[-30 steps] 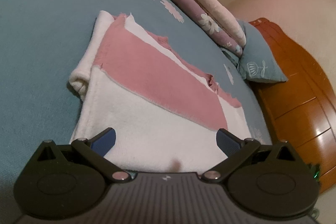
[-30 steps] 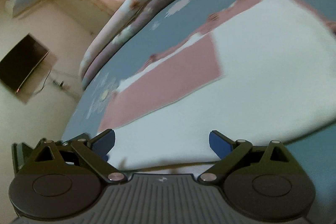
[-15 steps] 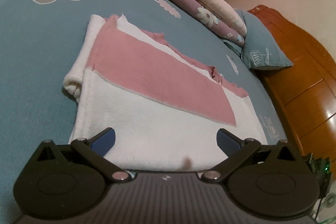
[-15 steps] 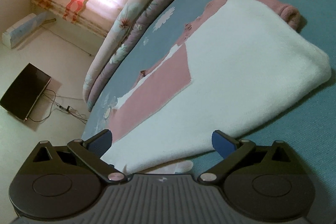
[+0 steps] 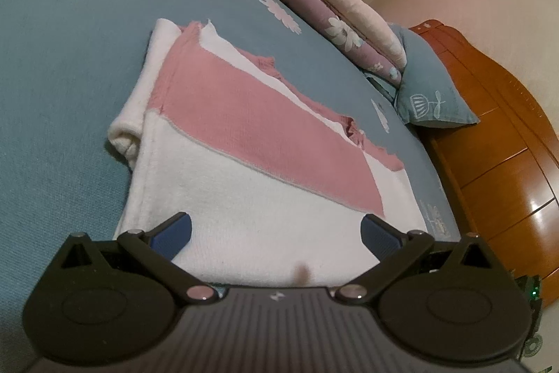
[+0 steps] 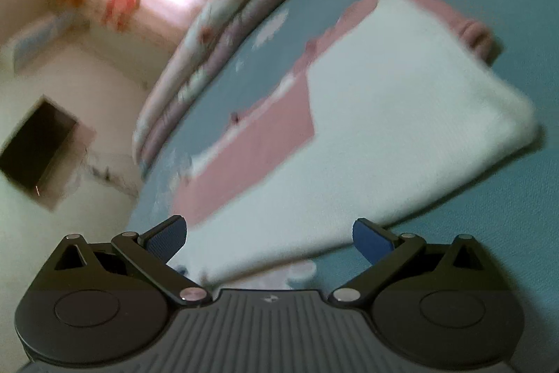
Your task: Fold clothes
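Both spread grippers, left gripper (image 5: 276, 229) and right gripper (image 6: 269, 231), face the garment (image 5: 244, 198); only left shows the headboard (image 5: 489, 145).

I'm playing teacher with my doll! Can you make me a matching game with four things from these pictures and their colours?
Things:
1. bedsheet
2. headboard
3. stripe on the folded cloth
4. gripper pads

Colours:
A. pink
B. dark blue
C. orange-brown
D. grey-blue with flowers

Pairs: 1-D, 2-C, 3-A, 4-B
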Available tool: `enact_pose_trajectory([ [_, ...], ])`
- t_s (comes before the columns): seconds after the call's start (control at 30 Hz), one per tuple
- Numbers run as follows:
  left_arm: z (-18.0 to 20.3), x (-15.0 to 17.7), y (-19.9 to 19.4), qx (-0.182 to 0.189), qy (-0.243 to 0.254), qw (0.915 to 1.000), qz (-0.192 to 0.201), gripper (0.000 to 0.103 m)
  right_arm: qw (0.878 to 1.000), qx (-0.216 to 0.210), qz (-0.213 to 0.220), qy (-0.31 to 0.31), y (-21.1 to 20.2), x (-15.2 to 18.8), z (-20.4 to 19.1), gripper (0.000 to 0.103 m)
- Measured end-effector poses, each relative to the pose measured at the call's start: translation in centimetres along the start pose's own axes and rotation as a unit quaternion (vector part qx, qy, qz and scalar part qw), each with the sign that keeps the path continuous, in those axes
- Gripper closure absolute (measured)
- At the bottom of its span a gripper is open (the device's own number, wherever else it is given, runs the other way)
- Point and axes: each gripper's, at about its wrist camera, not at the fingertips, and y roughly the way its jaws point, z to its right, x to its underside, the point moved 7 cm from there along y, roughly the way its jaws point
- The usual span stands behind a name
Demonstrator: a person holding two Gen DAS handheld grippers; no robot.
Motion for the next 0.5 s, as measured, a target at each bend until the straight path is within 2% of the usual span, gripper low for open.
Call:
enact_pose_trajectory([
  [0.07,0.1,0.0,0.0,-0.001,0.003,1.0000,0.000,0.001,0.999,0.004,0.036,-0.010,-1.3,-2.0,0.4,0.000],
  [0.17,0.1,0.1,0.1,-0.004,0.007,1.0000,-0.001,0.001,0.998,0.022,0.061,0.005,-2.4,-5.0,2.5,0.000],
  [0.3,0.0,0.0,0.1,-0.001,0.004,1.0000,0.000,0.001,0.996,0.035,0.071,0.044,-3.2,-7.0,5.9,0.000],
  [0.4,0.0,0.0,0.1,0.000,0.003,1.0000,0.001,0.001,0.993,0.002,0.091,0.080,-4.1,-8.0,6.7,0.000],
  [0.5,0.0,0.0,0.1,-0.001,0.006,1.0000,0.001,0.001,0.993,-0.028,0.101,0.061,-4.1,-9.7,5.1,0.000],
])
